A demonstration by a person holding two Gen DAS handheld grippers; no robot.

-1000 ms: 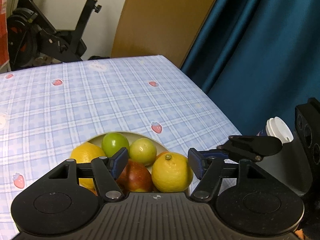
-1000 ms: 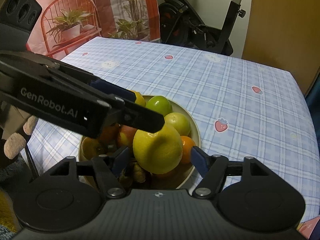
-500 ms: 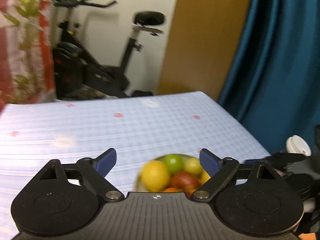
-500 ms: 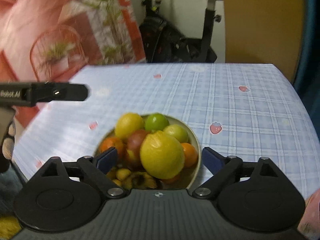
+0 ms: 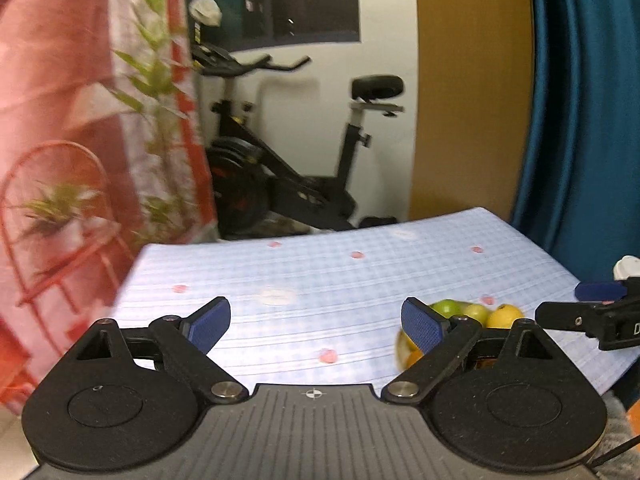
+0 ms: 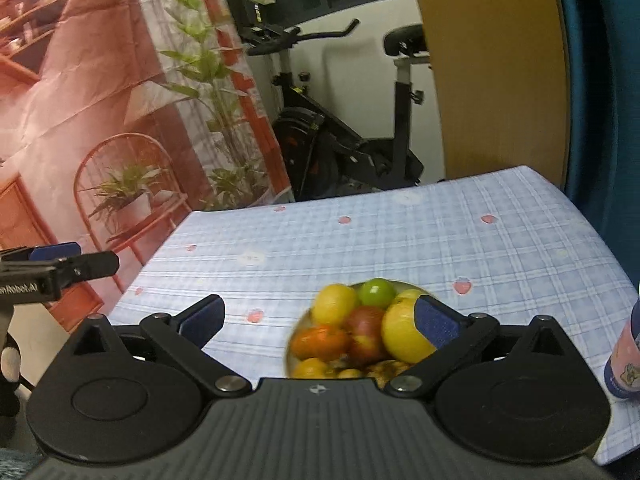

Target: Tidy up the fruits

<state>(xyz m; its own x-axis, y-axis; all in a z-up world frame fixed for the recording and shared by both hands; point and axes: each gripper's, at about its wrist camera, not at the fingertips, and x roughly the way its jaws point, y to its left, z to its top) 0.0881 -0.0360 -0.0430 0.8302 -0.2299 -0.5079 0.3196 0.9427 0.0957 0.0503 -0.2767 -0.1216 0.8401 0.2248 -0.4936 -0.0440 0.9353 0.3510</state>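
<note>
A bowl (image 6: 291, 344) on the checked tablecloth holds a pile of fruit: a big yellow lemon (image 6: 402, 334), a green lime (image 6: 376, 292), a red apple (image 6: 366, 330), an orange (image 6: 320, 340) and others. In the left wrist view the bowl's fruit (image 5: 464, 312) shows behind my right finger. My left gripper (image 5: 316, 324) is open and empty, held back over bare cloth to the left of the bowl. My right gripper (image 6: 318, 322) is open and empty, held back just short of the bowl.
The blue checked tablecloth (image 6: 400, 236) covers the table. A patterned cup (image 6: 626, 356) stands at the right edge. An exercise bike (image 6: 340, 132), a blue curtain (image 5: 580, 120) and a printed backdrop (image 6: 100, 100) lie beyond the table.
Both grippers have pulled back and up from the bowl and opened wider. The lemon that sat between the fingers now lies in the bowl. The left gripper has swung left.
</note>
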